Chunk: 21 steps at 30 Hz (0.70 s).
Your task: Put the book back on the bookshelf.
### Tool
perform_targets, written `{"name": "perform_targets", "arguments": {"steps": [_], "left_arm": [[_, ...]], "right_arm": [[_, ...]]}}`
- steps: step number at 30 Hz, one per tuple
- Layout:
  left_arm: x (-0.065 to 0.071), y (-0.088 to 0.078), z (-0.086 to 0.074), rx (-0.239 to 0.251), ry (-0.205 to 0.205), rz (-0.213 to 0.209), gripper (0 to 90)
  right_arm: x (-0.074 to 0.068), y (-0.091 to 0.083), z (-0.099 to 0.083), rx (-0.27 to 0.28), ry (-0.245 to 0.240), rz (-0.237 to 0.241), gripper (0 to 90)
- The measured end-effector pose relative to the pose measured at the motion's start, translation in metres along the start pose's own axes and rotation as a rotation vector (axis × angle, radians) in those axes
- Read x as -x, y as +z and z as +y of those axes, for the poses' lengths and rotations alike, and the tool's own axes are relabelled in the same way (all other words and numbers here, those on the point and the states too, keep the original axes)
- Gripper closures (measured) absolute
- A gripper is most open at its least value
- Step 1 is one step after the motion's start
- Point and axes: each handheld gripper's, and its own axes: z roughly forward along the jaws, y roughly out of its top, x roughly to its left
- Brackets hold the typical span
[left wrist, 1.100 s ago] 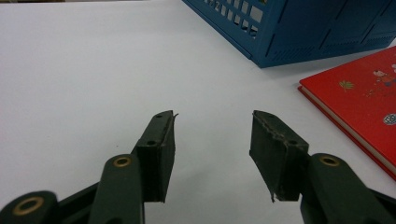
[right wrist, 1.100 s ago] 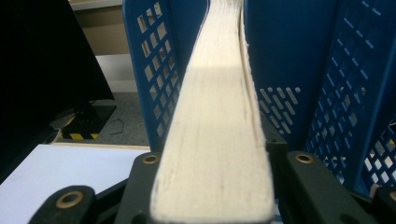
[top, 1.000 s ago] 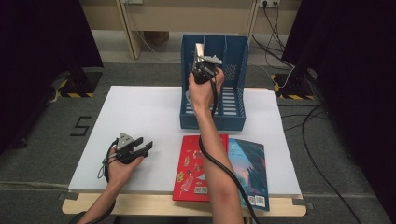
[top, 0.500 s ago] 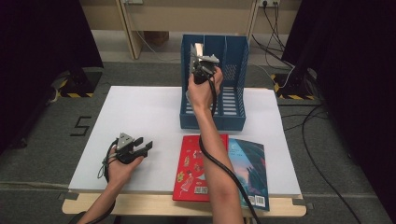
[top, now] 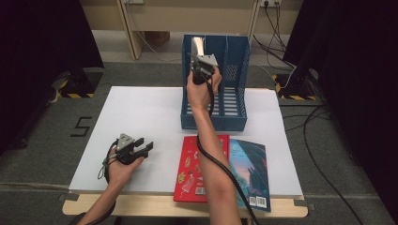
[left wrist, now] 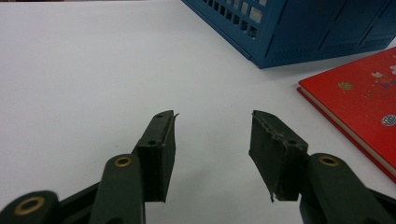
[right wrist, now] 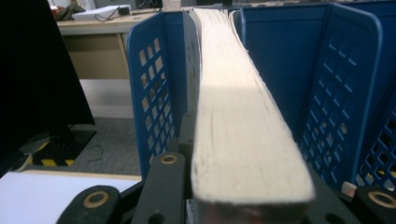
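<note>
Right arm raised at the blue slotted plastic file rack

Right tongs, having just been closing, clamp a thick cream-edged book upright; left tongs rest wide on the white worktop.

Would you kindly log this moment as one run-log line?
right gripper: just closed on book, upright in blue file rack | left gripper: open, empty, above table

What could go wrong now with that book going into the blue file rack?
The book is held up high at the rack's left slot, gripped only at one edge by the right tool, whose jaws have just been closing on it; it could twist or slip. Pushing down may catch a divider of the blue rack and shove or tip it.
</note>
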Motion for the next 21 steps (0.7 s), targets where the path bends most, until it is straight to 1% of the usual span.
{"name": "perform_targets", "arguments": {"steps": [2, 6, 8, 10, 12, 15, 16, 19, 21], "left_arm": [[0.000, 0.000, 0.000, 0.000, 0.001, 0.000, 50.0], [0.000, 0.000, 0.000, 0.003, 0.002, 0.000, 50.0], [0.000, 0.000, 0.000, 0.003, 0.003, 0.001, 50.0], [0.000, 0.000, 0.000, 0.003, 0.004, 0.001, 50.0], [0.001, 0.000, 0.000, 0.004, 0.006, 0.002, 50.0], [0.001, -0.001, 0.000, 0.003, 0.010, 0.003, 50.0], [0.001, -0.001, 0.000, 0.000, 0.011, 0.004, 50.0], [0.001, 0.000, 0.000, 0.002, 0.008, 0.003, 50.0], [0.001, 0.000, 0.000, 0.004, 0.006, 0.002, 50.0]], "right_arm": [[0.000, 0.004, 0.000, -0.006, -0.001, -0.008, 74.8], [0.002, 0.012, -0.006, -0.027, 0.020, -0.012, 74.8], [0.002, 0.014, -0.009, -0.011, 0.007, -0.022, 74.7], [0.002, 0.014, -0.009, -0.007, 0.011, -0.024, 74.6], [0.003, 0.015, -0.008, -0.014, 0.004, -0.028, 74.3], [0.005, 0.016, -0.009, -0.011, 0.016, -0.021, 73.5], [0.006, 0.016, -0.009, -0.008, 0.011, -0.025, 73.1], [0.007, 0.016, -0.011, -0.009, 0.006, -0.013, 70.3], [0.007, 0.015, -0.011, -0.020, 0.010, -0.003, 67.8]]}}
